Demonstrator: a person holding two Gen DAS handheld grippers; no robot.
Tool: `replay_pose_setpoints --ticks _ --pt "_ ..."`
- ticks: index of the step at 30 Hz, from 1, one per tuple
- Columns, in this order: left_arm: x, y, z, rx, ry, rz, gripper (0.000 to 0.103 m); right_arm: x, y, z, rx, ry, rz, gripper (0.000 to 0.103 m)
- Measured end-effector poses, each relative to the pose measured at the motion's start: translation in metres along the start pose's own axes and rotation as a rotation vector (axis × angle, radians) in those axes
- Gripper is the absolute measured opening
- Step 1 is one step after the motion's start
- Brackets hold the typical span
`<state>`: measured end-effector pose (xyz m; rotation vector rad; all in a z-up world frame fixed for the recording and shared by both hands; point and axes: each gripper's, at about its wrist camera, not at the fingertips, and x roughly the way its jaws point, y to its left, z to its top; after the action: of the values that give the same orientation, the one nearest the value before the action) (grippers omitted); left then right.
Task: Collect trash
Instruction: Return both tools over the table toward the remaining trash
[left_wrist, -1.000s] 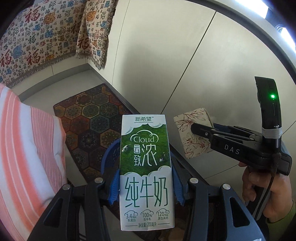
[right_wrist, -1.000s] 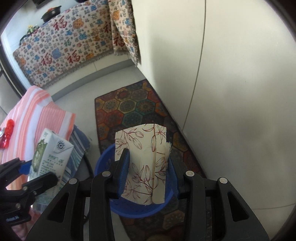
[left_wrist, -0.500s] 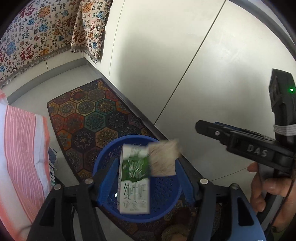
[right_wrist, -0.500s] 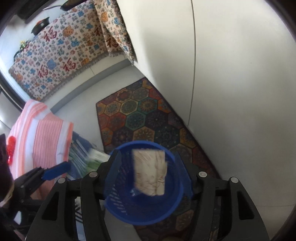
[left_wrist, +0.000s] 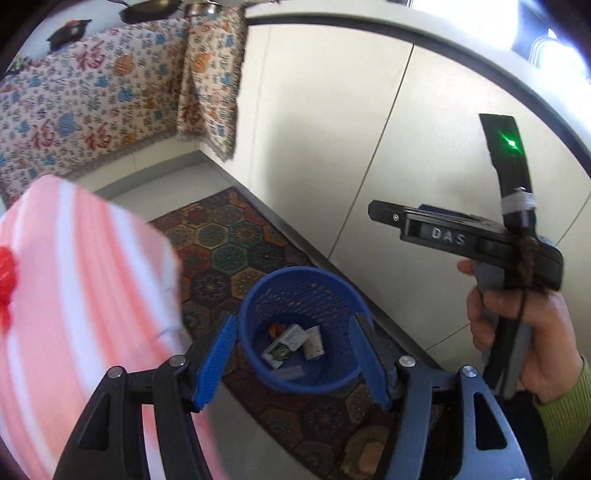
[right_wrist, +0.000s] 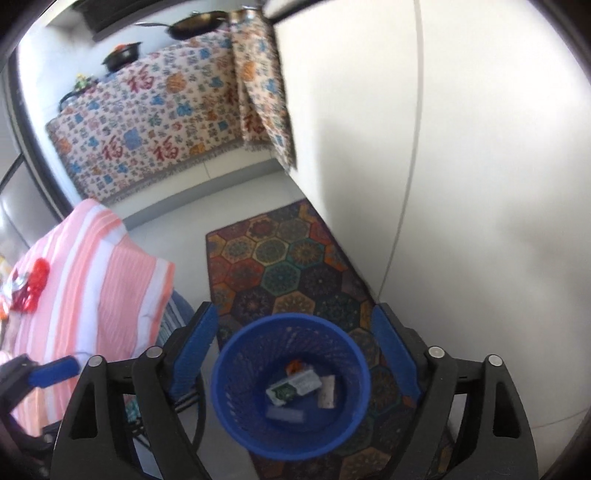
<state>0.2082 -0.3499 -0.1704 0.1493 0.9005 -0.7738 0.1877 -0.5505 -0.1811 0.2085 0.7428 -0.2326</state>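
**Milk carton and tissue pack lie in the blue basket, both tongs empty**

The green-and-white milk carton lies on its side at the bottom of the blue mesh wastebasket, its printed face up. Just beside it, on the wall side, rests the floral tissue pack, pale with thin red sprigs. A small orange scrap sits behind the carton, and a pale flat piece lies in front of it; what that piece is cannot be told.

The basket stands on a hexagon-patterned rug next to a white cabinet front.

The left gripper hangs above the basket with its blue pads set wide and nothing between them. The right gripper is spreading its jaws wider, also with nothing between them; the left view shows a hand on its grip.

A second ago each gripper clamped its item upright: the left held the carton, the right the tissue pack. Half a second ago both items were falling, blurred, at the basket's mouth. Now they lie inside.

A pink-striped cloth covers a surface to the left, and a patterned throw drapes the counter beyond.
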Motion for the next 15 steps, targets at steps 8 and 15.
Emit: replay_pose_setpoints --ticks 8,15 --pt "-0.093 0.071 -0.083 -0.092 0.006 0.273 0.066 -0.024 0.124 -0.028 -0.251 -0.040 0.153 0.089" --pt "-0.155 0.169 -0.144 -0.264 0.003 0.484 0.066 -0.037 0.248 -0.073 -0.389 0.038 0.338 0.089"
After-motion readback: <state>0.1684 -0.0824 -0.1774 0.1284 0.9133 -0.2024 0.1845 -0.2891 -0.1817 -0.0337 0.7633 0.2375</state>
